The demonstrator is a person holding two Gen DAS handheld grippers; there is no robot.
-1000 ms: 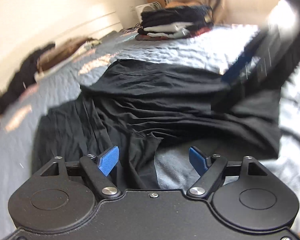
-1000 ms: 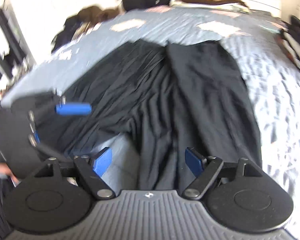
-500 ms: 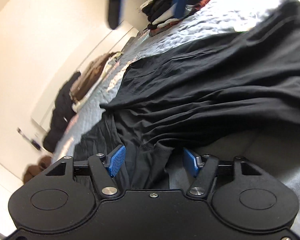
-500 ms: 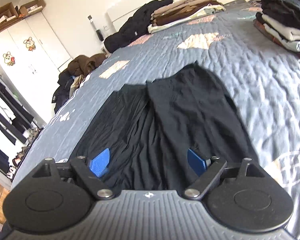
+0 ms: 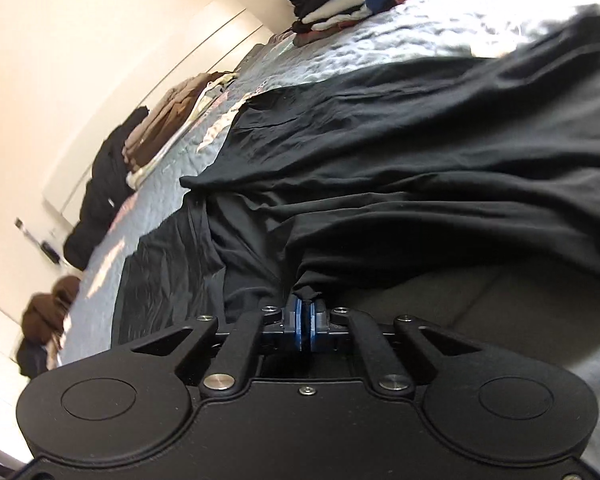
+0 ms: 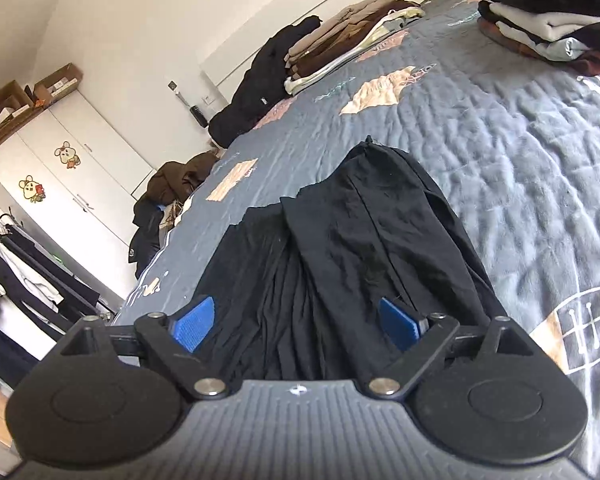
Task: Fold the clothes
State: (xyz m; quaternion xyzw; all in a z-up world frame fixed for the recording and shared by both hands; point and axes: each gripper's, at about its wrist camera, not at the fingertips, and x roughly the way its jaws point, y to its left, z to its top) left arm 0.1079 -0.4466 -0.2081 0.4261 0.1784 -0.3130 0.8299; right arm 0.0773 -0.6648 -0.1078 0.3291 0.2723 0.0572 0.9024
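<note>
Step in hand, as I judge it: securing the near edge before the first fold. My left tongs are clamped on a bunched edge of the thin, creased black garment, which lies spread directly ahead of both tongs on the bed. My right tongs have their jaws opening, blue ribbed pads wide apart; cloth lies between and beneath them, ungripped. Next move, in my estimate: bring the right tongs onto the edge, close, then lift both ends evenly. Under the garment, the quilted grey-blue bedspread is soft and rippled. Farthest ahead, a stack of folded clothes sits squared.
</note>
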